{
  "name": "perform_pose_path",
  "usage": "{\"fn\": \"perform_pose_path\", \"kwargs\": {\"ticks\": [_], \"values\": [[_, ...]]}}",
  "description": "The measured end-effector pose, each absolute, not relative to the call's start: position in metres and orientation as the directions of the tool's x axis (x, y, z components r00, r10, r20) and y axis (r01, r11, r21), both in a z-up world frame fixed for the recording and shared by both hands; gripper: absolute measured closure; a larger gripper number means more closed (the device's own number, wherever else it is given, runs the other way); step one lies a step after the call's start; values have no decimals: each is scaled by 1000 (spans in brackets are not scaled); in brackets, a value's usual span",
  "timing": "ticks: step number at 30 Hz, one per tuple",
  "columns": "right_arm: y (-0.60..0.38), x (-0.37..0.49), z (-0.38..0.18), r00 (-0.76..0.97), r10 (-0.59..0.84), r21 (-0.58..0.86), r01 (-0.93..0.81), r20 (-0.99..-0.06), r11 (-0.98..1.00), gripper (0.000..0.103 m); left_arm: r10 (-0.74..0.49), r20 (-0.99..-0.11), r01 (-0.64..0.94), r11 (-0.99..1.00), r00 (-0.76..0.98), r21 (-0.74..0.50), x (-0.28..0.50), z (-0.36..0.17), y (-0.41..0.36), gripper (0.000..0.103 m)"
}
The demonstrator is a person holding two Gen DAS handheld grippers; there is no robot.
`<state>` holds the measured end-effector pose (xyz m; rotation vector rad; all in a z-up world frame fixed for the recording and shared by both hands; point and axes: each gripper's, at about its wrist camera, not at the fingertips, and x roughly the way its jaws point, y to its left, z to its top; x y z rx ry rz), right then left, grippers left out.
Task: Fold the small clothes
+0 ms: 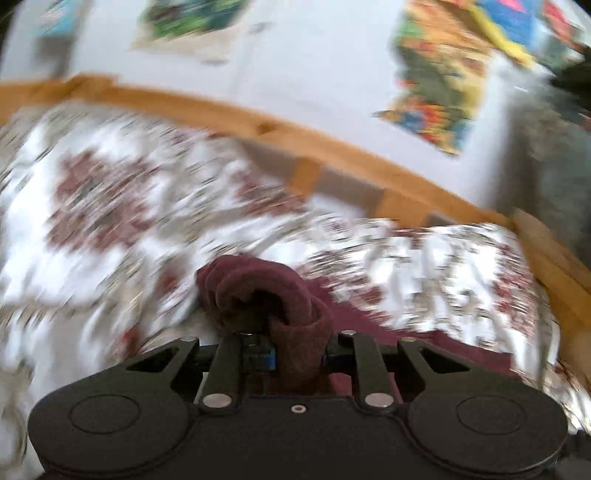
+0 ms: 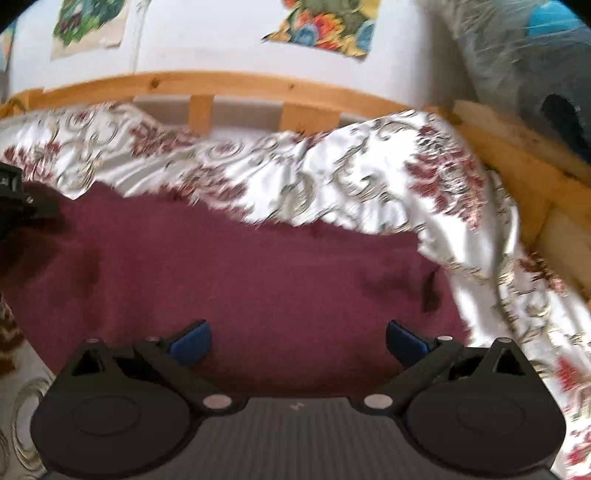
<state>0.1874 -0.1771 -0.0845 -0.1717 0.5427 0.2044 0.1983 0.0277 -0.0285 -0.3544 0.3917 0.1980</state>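
Observation:
A maroon cloth (image 2: 240, 280) lies spread on a bed with a white floral cover (image 2: 332, 177). My left gripper (image 1: 291, 343) is shut on a bunched edge of the maroon cloth (image 1: 258, 291), which bulges up between its fingers. The left wrist view is blurred by motion. My right gripper (image 2: 298, 341) is open and empty, with its blue pads (image 2: 192, 341) wide apart just above the cloth's near part. The left gripper (image 2: 14, 206) shows dark at the left edge of the right wrist view, at the cloth's far left corner.
A wooden bed frame (image 2: 229, 85) with slats runs along the back, and a wooden side rail (image 2: 517, 162) stands at the right. Colourful pictures (image 2: 325, 26) hang on the white wall. A plastic-wrapped bundle (image 2: 524, 55) sits at the top right.

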Motion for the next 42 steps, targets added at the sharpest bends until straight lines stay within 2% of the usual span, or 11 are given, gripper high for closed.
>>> {"fn": "perform_pose_path", "kwargs": {"ticks": [5, 9, 14, 20, 22, 24, 27, 32, 35, 39, 42], "values": [[-223, 190, -51, 869, 73, -130, -155, -489, 979, 0, -49, -371, -36, 975, 927, -218, 219, 4, -15, 84], [-277, 195, -31, 892, -13, -121, -47, -452, 992, 0, -206, -384, 167, 977, 900, -132, 231, 13, -68, 84], [-342, 209, -32, 870, -2, 62, 37, -493, 997, 0, -330, -468, 343, 937, 819, -61, 231, -10, -128, 84], [-379, 223, -47, 845, 140, 321, 40, -516, 946, 0, -348, -552, 404, 915, 758, -21, 223, -42, -154, 81], [-388, 225, -51, 841, 243, 460, 8, -483, 888, 1, -354, -557, 420, 907, 751, -10, 218, -41, -156, 72], [-394, 227, -57, 830, 343, 581, -28, -440, 814, 2, -395, -563, 455, 890, 726, -36, 217, -38, -153, 50], [-397, 233, -64, 816, 414, 669, -45, -404, 742, 5, -461, -563, 506, 858, 686, -86, 211, -29, -148, 26], [-384, 243, -73, 781, 470, 690, -70, -412, 721, 27, -487, -585, 553, 830, 649, -76, 192, -14, -130, 14], [-367, 247, -78, 745, 496, 663, -97, -446, 742, 39, -461, -600, 552, 833, 654, -39, 183, -10, -113, 12], [-347, 252, -83, 721, 510, 637, -123, -469, 761, 39, -395, -601, 521, 852, 695, 43, 175, -21, -91, 13], [-338, 256, -89, 710, 515, 634, -125, -480, 763, 39, -377, -588, 476, 879, 716, 15, 178, -37, -75, 15]]}}
